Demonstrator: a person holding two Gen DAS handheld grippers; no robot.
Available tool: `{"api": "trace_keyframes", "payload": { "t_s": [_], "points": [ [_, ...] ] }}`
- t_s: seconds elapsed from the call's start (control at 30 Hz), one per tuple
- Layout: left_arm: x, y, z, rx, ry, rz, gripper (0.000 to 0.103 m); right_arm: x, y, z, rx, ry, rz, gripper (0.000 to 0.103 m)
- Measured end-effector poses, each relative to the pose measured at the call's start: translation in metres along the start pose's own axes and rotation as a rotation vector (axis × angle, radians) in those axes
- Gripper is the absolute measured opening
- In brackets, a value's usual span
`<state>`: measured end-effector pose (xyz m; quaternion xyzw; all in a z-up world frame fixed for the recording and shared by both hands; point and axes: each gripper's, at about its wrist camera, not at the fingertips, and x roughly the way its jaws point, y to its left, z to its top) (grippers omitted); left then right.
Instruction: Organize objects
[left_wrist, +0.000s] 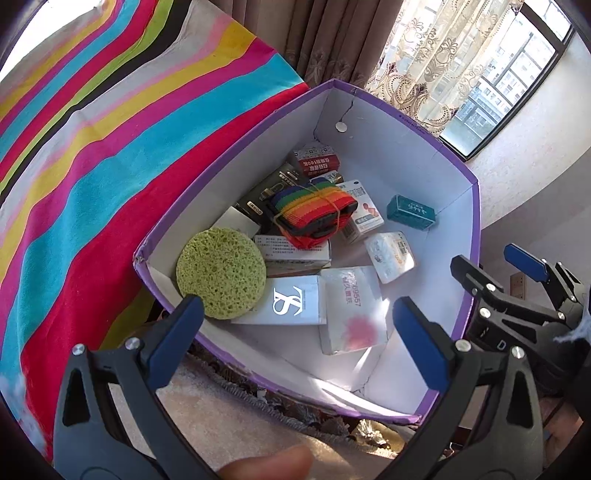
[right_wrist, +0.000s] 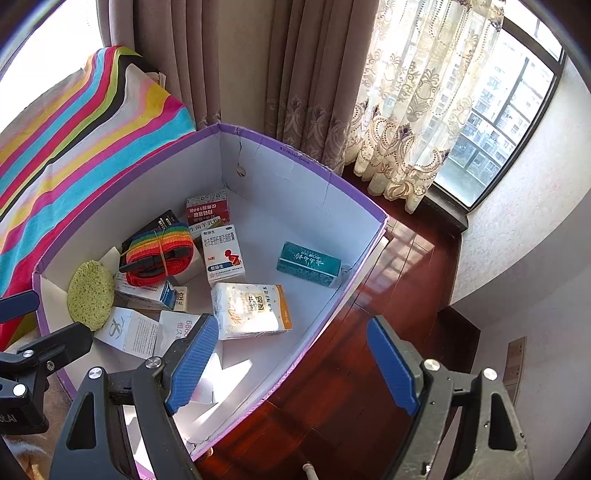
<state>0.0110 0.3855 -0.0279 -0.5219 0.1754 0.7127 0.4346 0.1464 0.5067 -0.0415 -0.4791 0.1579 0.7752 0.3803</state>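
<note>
A purple-rimmed cardboard box (left_wrist: 476, 221) (right_wrist: 369, 210) holds several items: a round green sponge (left_wrist: 221, 272) (right_wrist: 91, 294), a rolled rainbow strap (left_wrist: 314, 210) (right_wrist: 159, 254), a teal carton (left_wrist: 410, 212) (right_wrist: 308, 263), a tissue pack (right_wrist: 251, 310) (left_wrist: 389, 255), a red carton (left_wrist: 317, 159) (right_wrist: 207, 210) and white medicine cartons (right_wrist: 223, 254). My left gripper (left_wrist: 295, 332) is open and empty above the box's near side. My right gripper (right_wrist: 291, 365) is open and empty above the box's right rim; it also shows in the left wrist view (left_wrist: 495, 266).
A rainbow-striped cloth (left_wrist: 92, 166) (right_wrist: 74, 140) covers furniture left of the box. Brown curtains (right_wrist: 258, 66) and a lace curtain (right_wrist: 424, 92) hang behind, by a window. Red wooden floor (right_wrist: 388, 295) lies right of the box, beside a white wall (right_wrist: 535, 240).
</note>
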Motion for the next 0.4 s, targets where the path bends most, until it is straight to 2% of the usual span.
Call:
{"api": "trace_keyframes", "payload": {
  "t_s": [0.2,0.4],
  "points": [
    [-0.0030,-0.0071,0.0011,0.017,-0.036,-0.027,0.103,-0.0035,0.0033,-0.0004,-0.017,-0.005,0.003,0.084],
    [-0.0048,-0.0099,0.0020,0.021,-0.055,-0.016,0.103,-0.0019,0.0024,0.0005,-0.013,0.003,0.010,0.084]
  ]
}}
